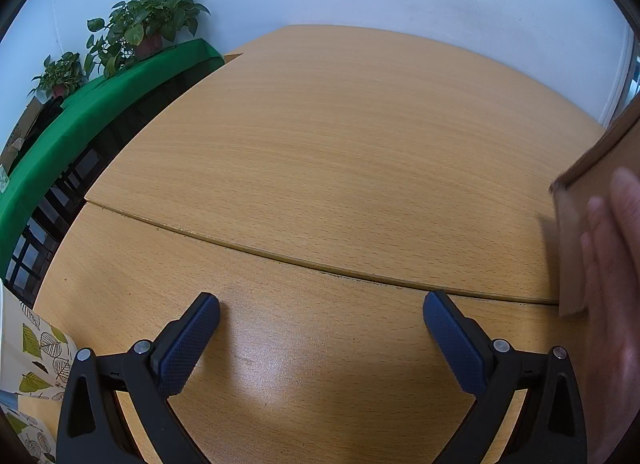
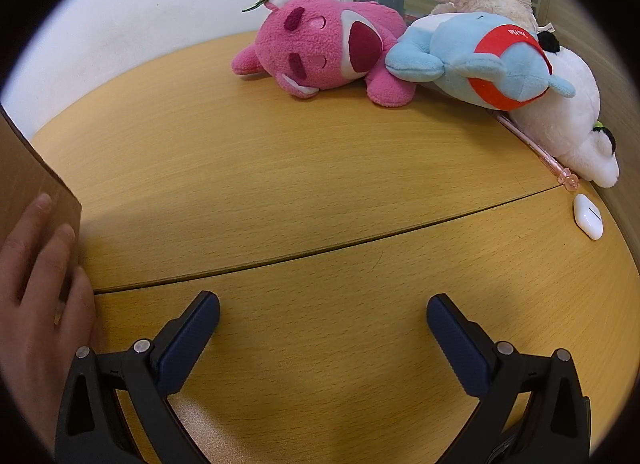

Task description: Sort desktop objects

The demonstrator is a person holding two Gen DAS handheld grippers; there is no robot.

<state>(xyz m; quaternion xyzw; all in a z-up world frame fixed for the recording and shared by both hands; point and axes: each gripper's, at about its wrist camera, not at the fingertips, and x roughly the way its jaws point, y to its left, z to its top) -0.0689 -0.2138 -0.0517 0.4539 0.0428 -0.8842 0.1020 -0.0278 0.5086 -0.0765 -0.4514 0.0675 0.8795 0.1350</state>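
Well ahead of right claw [image 2: 323, 310]: pink plush [image 2: 320, 52].

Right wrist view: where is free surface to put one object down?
Bare wood lies between the open right tool, the cardboard box at left and the pink plush. The far right is crowded: blue plush, white plush, pink pen, white earbud case.

Wooden table [image 2: 280, 168] with pink plush [image 2: 320, 52], blue plush [image 2: 480, 60], white plush [image 2: 568, 124], pink pen [image 2: 536, 148], white case [image 2: 587, 216], cardboard box [image 2: 28, 184].
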